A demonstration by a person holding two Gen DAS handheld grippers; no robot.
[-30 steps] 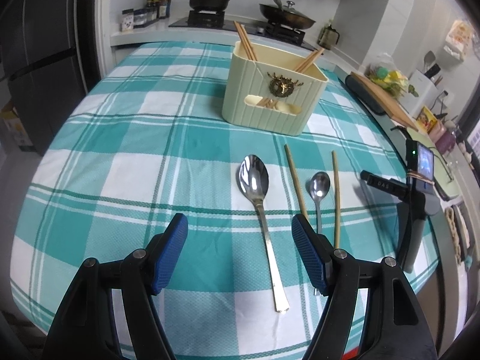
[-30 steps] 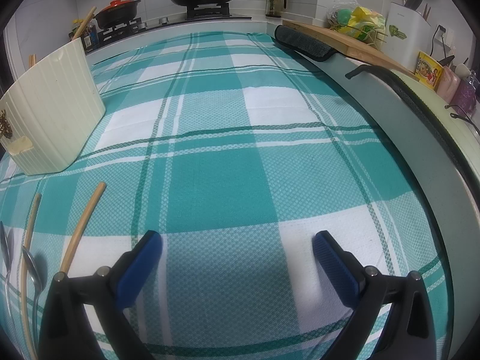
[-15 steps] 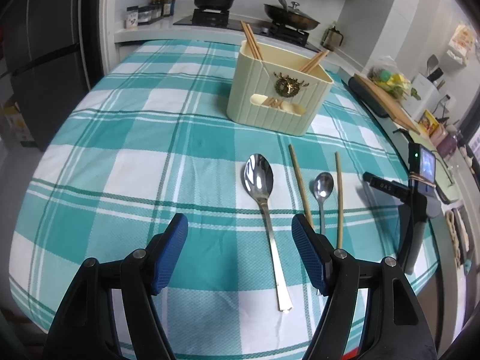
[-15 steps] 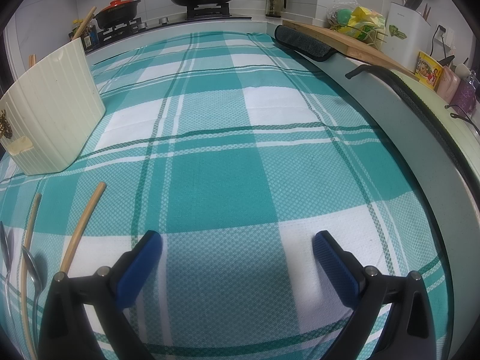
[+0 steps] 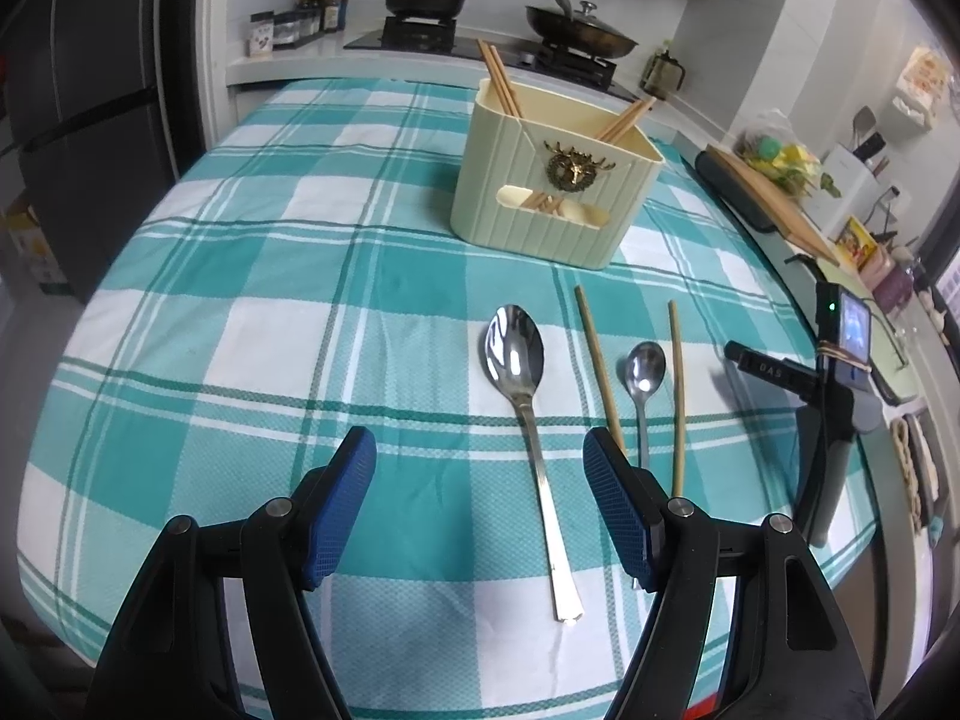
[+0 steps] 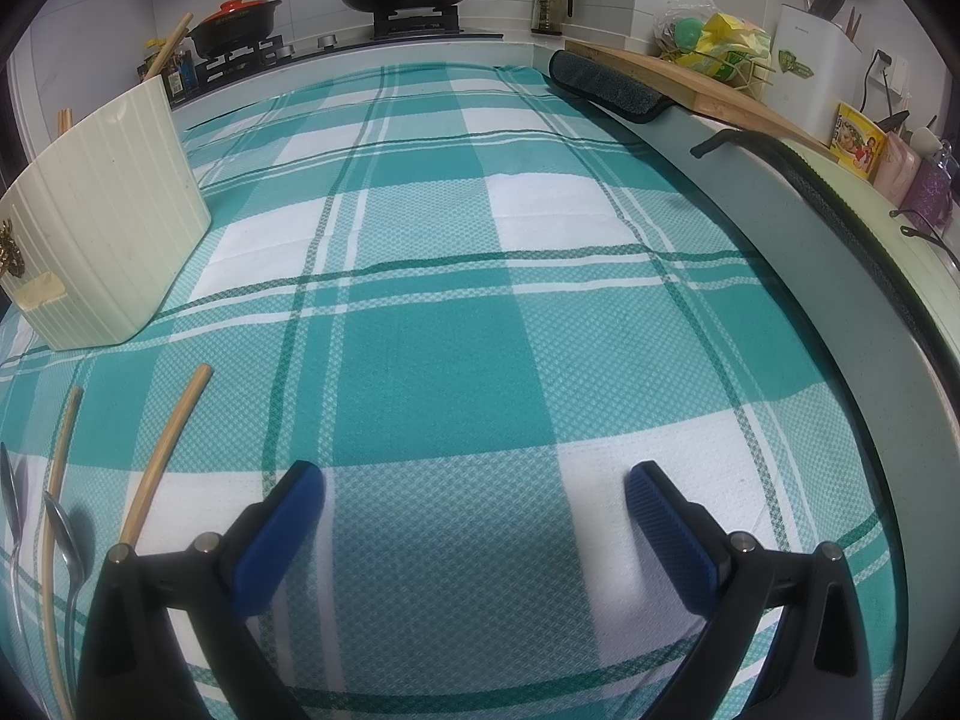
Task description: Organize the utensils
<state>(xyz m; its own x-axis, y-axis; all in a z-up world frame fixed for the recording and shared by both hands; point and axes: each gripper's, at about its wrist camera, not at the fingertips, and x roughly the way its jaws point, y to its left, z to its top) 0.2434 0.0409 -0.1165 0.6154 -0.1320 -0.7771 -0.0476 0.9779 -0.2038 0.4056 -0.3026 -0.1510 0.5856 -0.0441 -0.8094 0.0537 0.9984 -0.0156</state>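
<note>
Both grippers hover with fingers wide and empty, the left gripper (image 5: 480, 516) right over the big spoon (image 5: 528, 414), the right gripper (image 6: 474, 522) above bare cloth. On the worktop (image 5: 240, 312), spoon, chopstick (image 5: 597, 360), small spoon (image 5: 643, 384) and second chopstick (image 5: 678, 390) lie side by side, holder (image 5: 552, 204) at twelve o'clock. That spoon looks stiff, slick and flat-lying, so I'd pinch the handle mid-length.

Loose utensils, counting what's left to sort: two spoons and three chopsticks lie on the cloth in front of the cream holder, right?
Not quite: only two chopsticks lie loose, as the left wrist view shows. The two spoons and the cream holder are as you say.
</note>
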